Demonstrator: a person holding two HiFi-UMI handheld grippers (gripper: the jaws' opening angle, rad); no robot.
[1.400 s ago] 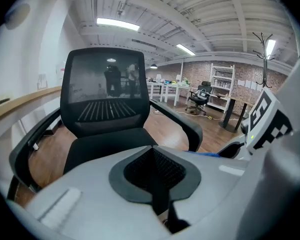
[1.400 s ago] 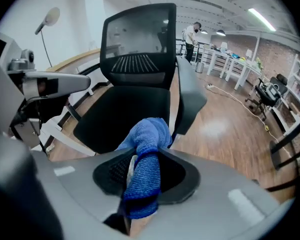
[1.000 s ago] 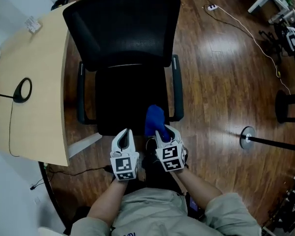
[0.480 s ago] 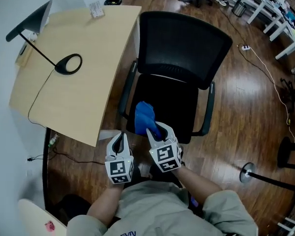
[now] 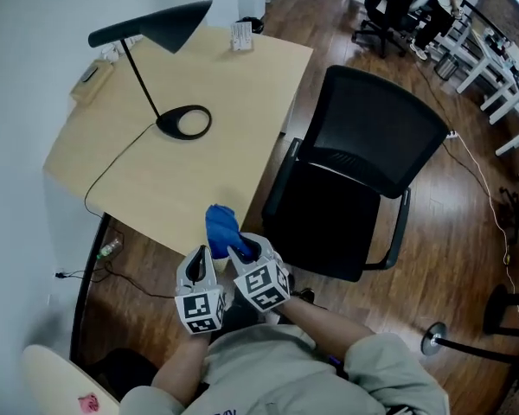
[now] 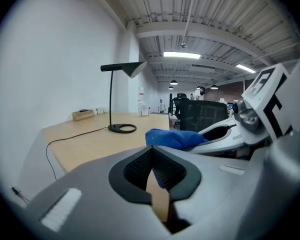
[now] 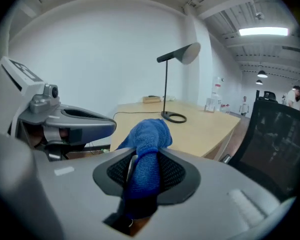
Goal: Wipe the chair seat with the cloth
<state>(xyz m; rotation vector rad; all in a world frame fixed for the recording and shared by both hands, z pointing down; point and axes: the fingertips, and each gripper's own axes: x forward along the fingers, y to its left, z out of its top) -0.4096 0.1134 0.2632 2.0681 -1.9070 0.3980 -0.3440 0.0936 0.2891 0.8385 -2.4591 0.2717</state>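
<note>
Head view, steeply downward: shows right gripper (image 5: 240, 251) clamped on blue cloth (image 5: 222, 225), w/ loose end bunched fwd past the tips. Confirmed in right gripper view: pads pressed on a folded band of the cloth, jaws kept part-open by its bulk. Left gripper (image 5: 199, 256) just beside it, on the left; in left gripper view, jaws together w/ nothing btwn them.

Cloth held up, seen against near corner of bench (image 5: 199, 180), apart from chair seat (image 5: 324, 232).

Key relation: seat lies to the right of both grippers in head view, well apart from cloth; right gripper the nearer of the two. Long axis of cloth runs along the jaws, pointing toward bench and lamp (image 5: 156, 24), i.e. away from seat.

Judgement: for more wiping, calls for a swing rightward and down onto seat; for a put-down, bench just ahead of the tips.
</note>
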